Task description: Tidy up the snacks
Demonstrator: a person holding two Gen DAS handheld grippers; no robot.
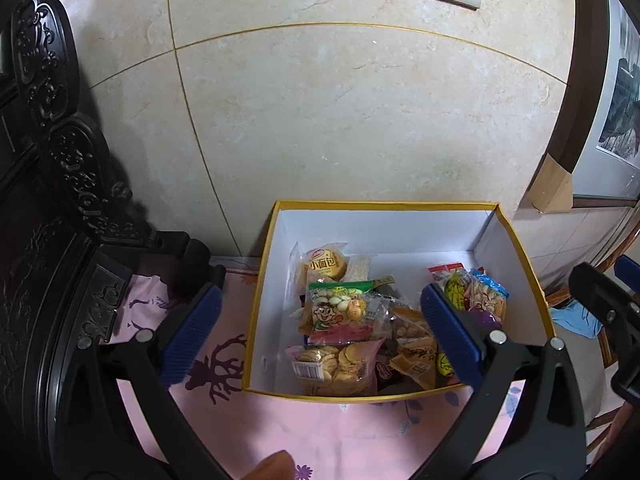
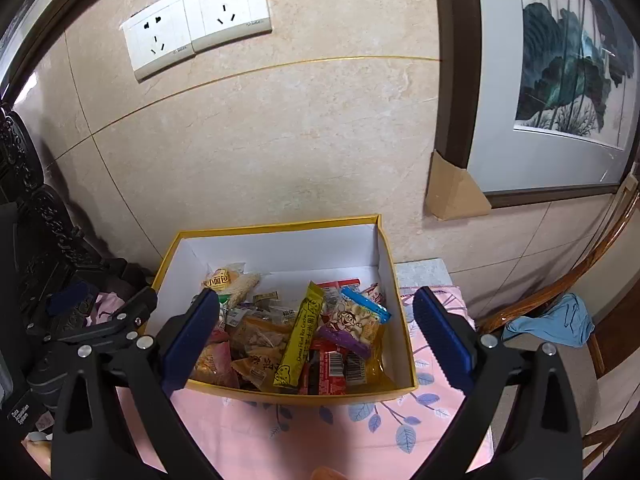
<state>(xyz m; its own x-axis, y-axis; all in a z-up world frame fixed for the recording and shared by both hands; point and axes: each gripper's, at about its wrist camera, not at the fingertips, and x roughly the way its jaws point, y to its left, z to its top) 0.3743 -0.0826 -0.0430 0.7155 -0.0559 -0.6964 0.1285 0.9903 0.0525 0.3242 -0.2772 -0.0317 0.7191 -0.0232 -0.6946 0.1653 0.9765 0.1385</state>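
Note:
A yellow-rimmed white box (image 1: 280,272) (image 2: 288,228) stands on the pink cloth against the wall and holds several snack packets. Among them are a small bread packet (image 1: 326,266) (image 2: 218,278), a green-topped cartoon packet (image 1: 340,308), a round cracker bag (image 1: 336,368), a long yellow cracker stick (image 2: 300,340) and a blue-and-purple cartoon packet (image 1: 488,296) (image 2: 352,324). My left gripper (image 1: 320,336) is open and empty, above the box's near side. My right gripper (image 2: 316,340) is open and empty, above the same side. Each gripper shows at the edge of the other's view.
A pink patterned cloth (image 1: 320,432) (image 2: 320,432) covers the table. Carved dark wooden furniture (image 1: 52,160) stands at the left. A framed painting (image 2: 560,80) leans on the tiled wall at the right, above a wooden chair with a blue cloth (image 2: 552,320). Wall sockets (image 2: 196,20) sit higher up.

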